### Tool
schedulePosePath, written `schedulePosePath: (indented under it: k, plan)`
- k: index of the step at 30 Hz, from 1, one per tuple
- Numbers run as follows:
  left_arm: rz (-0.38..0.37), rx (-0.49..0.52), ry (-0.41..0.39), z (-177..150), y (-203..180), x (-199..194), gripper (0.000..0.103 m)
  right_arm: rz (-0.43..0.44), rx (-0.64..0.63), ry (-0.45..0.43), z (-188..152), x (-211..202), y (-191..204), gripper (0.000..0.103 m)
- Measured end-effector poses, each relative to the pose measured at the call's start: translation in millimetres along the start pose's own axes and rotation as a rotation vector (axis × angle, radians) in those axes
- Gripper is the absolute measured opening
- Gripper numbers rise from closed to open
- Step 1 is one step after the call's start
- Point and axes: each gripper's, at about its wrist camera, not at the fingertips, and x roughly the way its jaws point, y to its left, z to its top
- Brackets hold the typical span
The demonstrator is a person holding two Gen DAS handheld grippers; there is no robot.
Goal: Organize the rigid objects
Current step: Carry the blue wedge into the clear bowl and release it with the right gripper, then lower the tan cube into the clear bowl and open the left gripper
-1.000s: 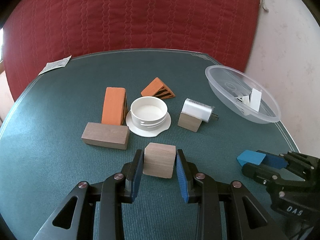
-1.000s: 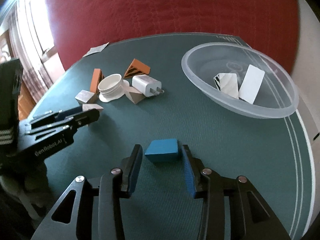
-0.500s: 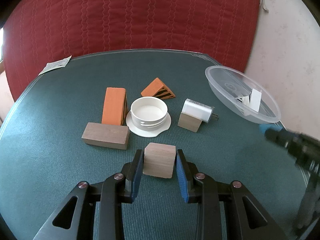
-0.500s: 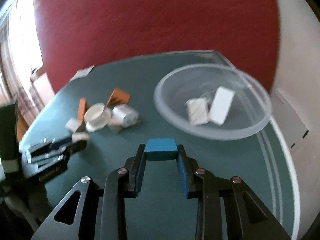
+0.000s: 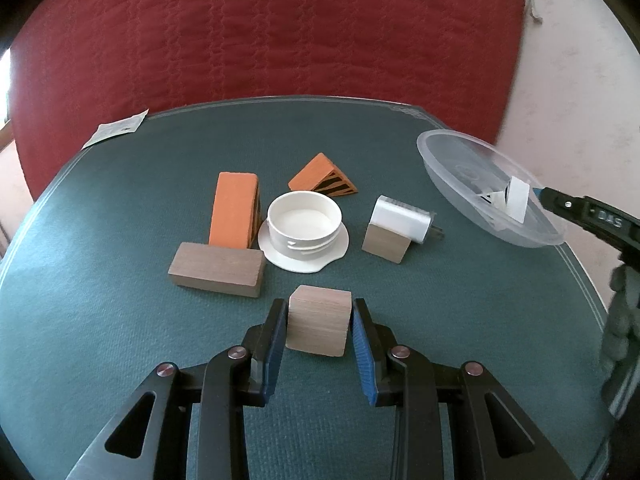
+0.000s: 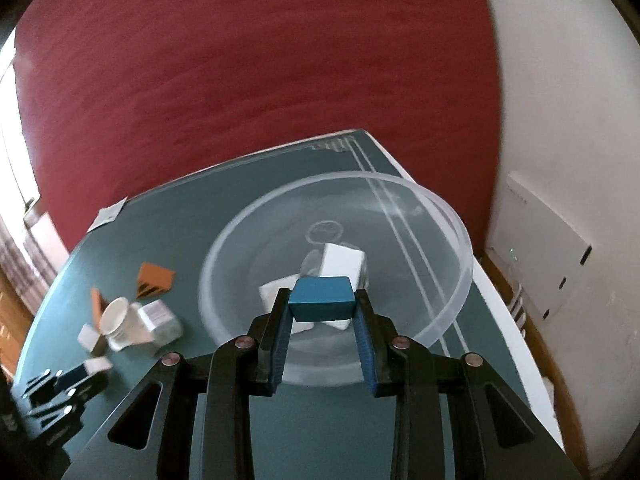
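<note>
Two white pieces already in clear plastic bowl [image 6: 448, 216]. Right gripper [image 6: 322, 312] clamped on blue block [image 6: 322, 300], held over bowl. Left gripper [image 5: 319, 330] clamped on wooden cube [image 5: 319, 326], down on the table. Six items left on green table [image 5: 120, 320].

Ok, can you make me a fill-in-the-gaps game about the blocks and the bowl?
1. The right gripper is shut on a ____ block.
2. That block is held above the clear plastic ____.
3. The left gripper is shut on a ____ cube.
4. The white charger leans on a small wooden ____.

Missing words: blue; bowl; wooden; block
</note>
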Motion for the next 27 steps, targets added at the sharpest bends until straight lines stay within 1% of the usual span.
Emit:
schedulePosePath:
  k: [4, 7, 11, 14, 18, 24, 27]
  plan:
    - [0.01, 0.006, 0.009, 1, -2, 2, 0.034, -0.009, 0.035, 0.026, -3, 10, -10, 0.032]
    - [0.012, 0.019, 0.014, 2, -7, 3, 0.034, -0.018, 0.031, 0.001, -3, 4, -13, 0.032]
    - [-0.029, 0.009, 0.028, 7, -15, 3, 0.034, -0.046, 0.043, -0.037, -5, -4, -15, 0.032]
    - [-0.037, 0.032, 0.013, 15, -28, 2, 0.034, -0.096, 0.056, -0.065, -8, -9, -19, 0.032]
    - [-0.059, 0.084, -0.019, 31, -52, -2, 0.034, -0.133, 0.059, -0.091, -10, -13, -21, 0.032]
    - [-0.12, 0.129, -0.038, 54, -88, 4, 0.034, -0.151, 0.078, -0.118, -10, -16, -24, 0.032]
    - [-0.136, 0.145, -0.033, 60, -103, 13, 0.034, -0.154, 0.099, -0.122, -11, -16, -29, 0.032]
